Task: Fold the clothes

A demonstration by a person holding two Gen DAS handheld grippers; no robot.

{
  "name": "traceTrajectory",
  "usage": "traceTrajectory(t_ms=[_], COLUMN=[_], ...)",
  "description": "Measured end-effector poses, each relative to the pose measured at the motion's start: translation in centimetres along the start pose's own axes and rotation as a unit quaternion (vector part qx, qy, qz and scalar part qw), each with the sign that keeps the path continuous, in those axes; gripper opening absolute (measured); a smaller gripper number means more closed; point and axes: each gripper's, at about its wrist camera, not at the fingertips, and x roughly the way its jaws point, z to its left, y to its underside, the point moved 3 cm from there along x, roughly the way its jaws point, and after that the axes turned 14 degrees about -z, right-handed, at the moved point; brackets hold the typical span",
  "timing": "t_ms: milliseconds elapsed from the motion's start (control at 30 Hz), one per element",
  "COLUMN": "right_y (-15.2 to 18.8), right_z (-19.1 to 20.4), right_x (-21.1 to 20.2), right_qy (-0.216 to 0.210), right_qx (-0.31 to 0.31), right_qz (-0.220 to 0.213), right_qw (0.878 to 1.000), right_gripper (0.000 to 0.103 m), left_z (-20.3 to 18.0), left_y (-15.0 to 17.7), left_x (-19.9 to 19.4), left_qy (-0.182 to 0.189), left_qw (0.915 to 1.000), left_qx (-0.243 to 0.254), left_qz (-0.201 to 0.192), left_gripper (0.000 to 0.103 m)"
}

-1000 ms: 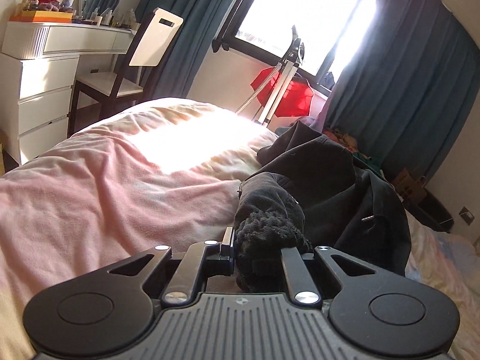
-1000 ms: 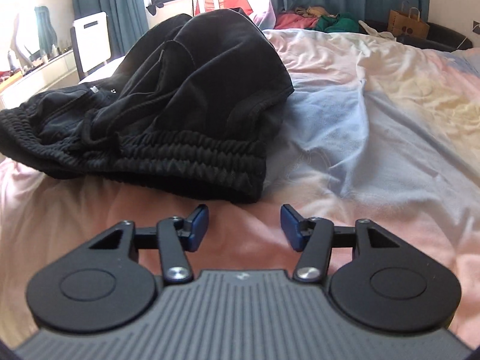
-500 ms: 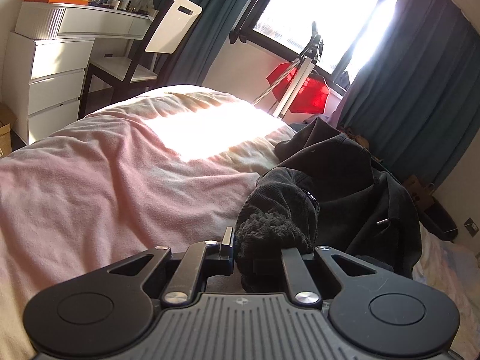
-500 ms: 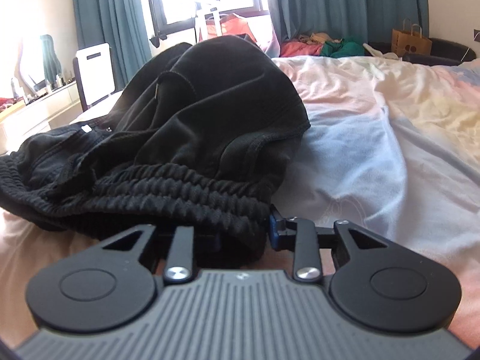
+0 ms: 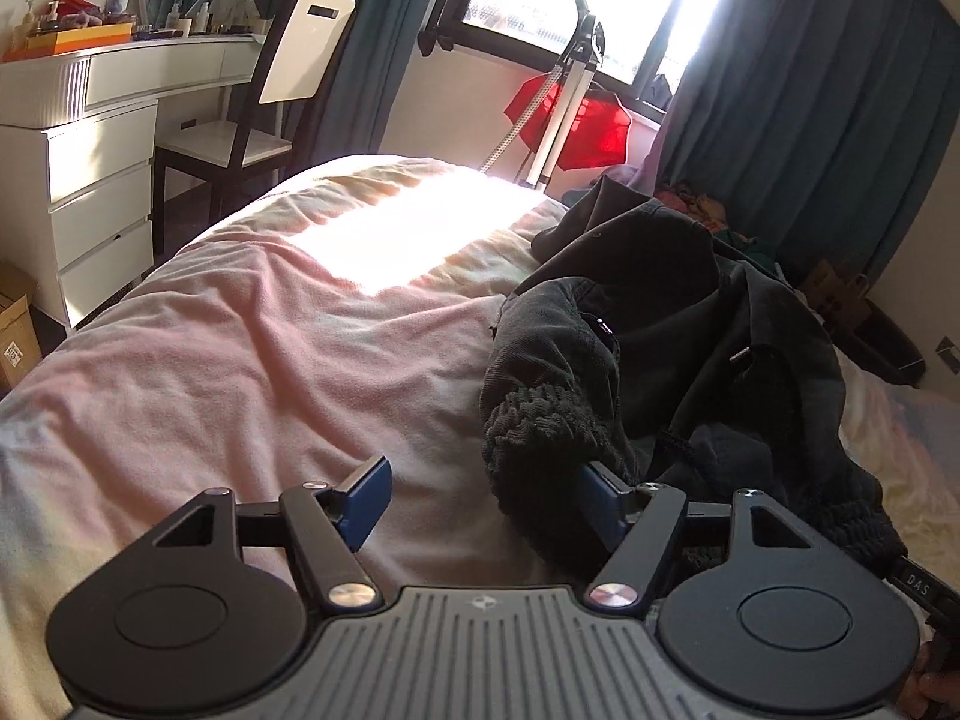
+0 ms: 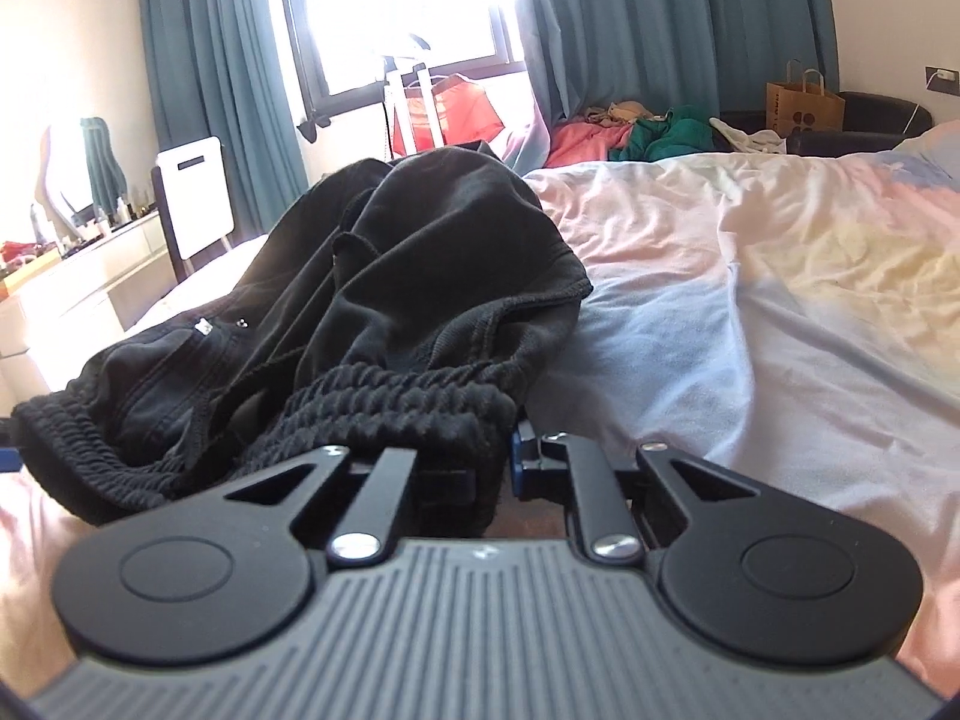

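- Nearest the left wrist camera, the left tool (image 5: 486,495) had its jaws opening, the blue pads standing wide apart over the pink fleece blanket (image 5: 252,360) that covered the bed.
- Its left pad was clear of everything; its right pad lay against the ribbed elastic waistband (image 5: 540,426) of the crumpled black trousers (image 5: 678,300), yet no cloth was pinched between the two.
- At the bottom right corner of that view, part of a hand (image 5: 936,690) showed beside a dark strap.
- Close to the right wrist camera, the right tool (image 6: 501,471) was closing, and its jaws were pressed onto the thick ribbed waistband (image 6: 408,414), which bunched over the left finger and hid it.
- Just beyond both tools, the black trousers (image 6: 390,252) lay heaped on the bed, piled high in the middle, with a hem edge draping toward the pale blue and pink patch of bedding (image 6: 690,324).
- Further off, sunlight fell in a bright patch on the blanket.
- Beside the bed stood a white chair with dark legs (image 5: 282,90) and a white chest of drawers (image 5: 90,180), its top crowded with bottles.
- Farthest away were teal curtains (image 5: 810,90), a bright window (image 6: 390,0), a red umbrella-like object (image 5: 576,126), a pile of coloured clothes (image 6: 636,132) and a brown paper bag (image 6: 801,102).
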Motion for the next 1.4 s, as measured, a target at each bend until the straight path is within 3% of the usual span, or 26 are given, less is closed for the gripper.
traceTrajectory(t_ms=[167,400,500,600,700,733,767,900,1033,1100,1133,1167,1200,1300,1400], right_y=[0.9,1.5,0.3,-0.6,-1.0,-0.8,-0.5,1.0,2.2,2.8,3.0,3.3,3.3,2.8,3.1], right_z=[-1.0,-2.0,-2.1,-3.5,-5.0,-5.4,-5.9,-6.4,-6.6,-6.7,-6.7,-6.7,-6.6,-5.5,-5.9], right_x=[-0.1,-2.0,-4.2,-5.3,-5.7,-5.1,-4.5,-1.1,1.4,2.1,2.3,2.4,2.5,2.4,2.3], right_qy=[0.001,-0.010,-0.036,-0.051,-0.058,-0.055,-0.051,-0.056,-0.028,-0.025,-0.032,-0.039,-0.047,-0.066,-0.076], right_qx=[0.024,0.076,0.094,0.166,0.241,0.264,0.287,0.352,0.334,0.334,0.342,0.351,0.354,0.311,0.340], right_qz=[0.048,0.132,0.134,0.113,0.095,0.095,0.095,0.118,0.123,0.126,0.125,0.125,0.126,0.130,0.141], right_qw=[0.999,0.988,0.986,0.978,0.964,0.958,0.952,0.927,0.934,0.934,0.931,0.927,0.926,0.939,0.927], right_gripper=[0.014,0.015,0.015,0.019,0.049,0.067,0.071,0.071,0.070,0.063,0.054,0.038,0.035,0.027,0.022], left_z=[0.1,0.6,0.7,0.2,-0.2,-0.2,-0.2,-0.5,-0.2,0.2,0.4,0.6,0.8,1.1,1.0], left_y=[-0.5,-0.7,-0.6,-0.5,0.1,0.3,0.6,1.6,2.0,2.0,2.0,2.0,2.1,1.9,1.3], left_x=[-2.4,0.5,1.7,2.4,3.3,3.6,4.0,5.2,6.0,6.4,6.6,6.8,7.0,7.5,7.8], left_qy=[0.020,0.018,0.036,0.052,0.060,0.060,0.060,0.063,0.061,0.058,0.057,0.057,0.054,0.043,0.040], left_qw=[0.9990,0.9969,0.9947,0.9954,0.9961,0.9962,0.9962,0.9967,0.9958,0.9947,0.9940,0.9931,0.9925,0.9928,0.9937], left_qx=[-0.034,-0.072,-0.094,-0.076,-0.065,-0.064,-0.062,-0.049,-0.066,-0.083,-0.092,-0.101,-0.108,-0.111,-0.104], left_qz=[-0.022,-0.025,-0.023,-0.029,-0.011,-0.006,-0.001,0.015,0.015,0.015,0.016,0.018,0.018,0.015,0.011], left_gripper=[0.085,0.087,0.087,0.086,0.086,0.085,0.085,0.078,0.068,0.062,0.057,0.056,0.054,0.044,0.024])
